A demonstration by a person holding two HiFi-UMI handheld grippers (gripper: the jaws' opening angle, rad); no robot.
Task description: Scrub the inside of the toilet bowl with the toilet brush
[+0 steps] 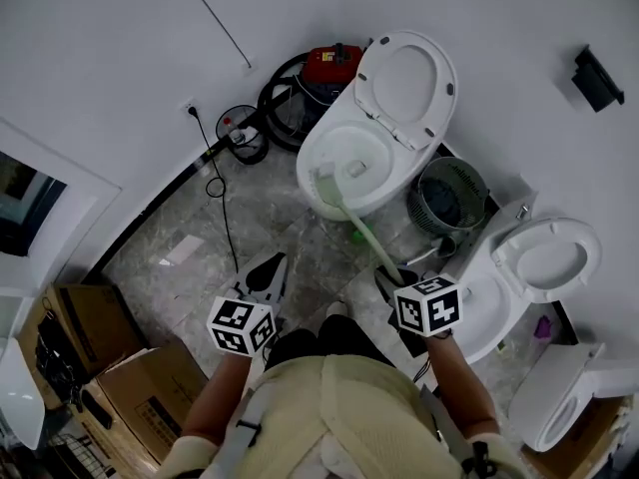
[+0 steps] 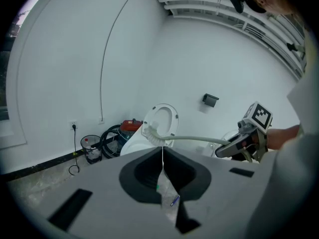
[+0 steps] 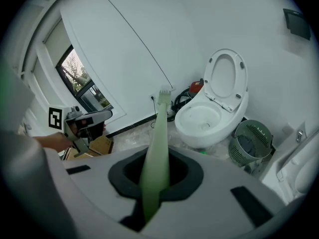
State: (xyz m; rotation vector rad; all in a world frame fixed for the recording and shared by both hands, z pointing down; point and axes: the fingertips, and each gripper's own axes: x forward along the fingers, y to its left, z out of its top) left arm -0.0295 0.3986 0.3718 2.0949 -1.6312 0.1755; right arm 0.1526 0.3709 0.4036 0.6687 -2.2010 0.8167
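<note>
A white toilet [image 1: 351,158] stands with its lid up against the far wall. My right gripper [image 1: 391,275] is shut on the pale green handle [image 3: 155,153] of the toilet brush. The handle runs forward to the brush head [image 1: 324,183], which is over the near left rim of the bowl. In the left gripper view the brush head [image 2: 149,132] shows above the rim, in front of the raised seat [image 2: 163,119]. My left gripper [image 1: 262,272] is shut on nothing, low and left of the toilet.
A red vacuum with a black hose [image 1: 329,68] sits behind the toilet on the left. A mesh waste basket [image 1: 449,196] stands at its right, then a second toilet [image 1: 529,267]. Cardboard boxes [image 1: 130,387] lie at lower left. A cable [image 1: 215,183] crosses the floor.
</note>
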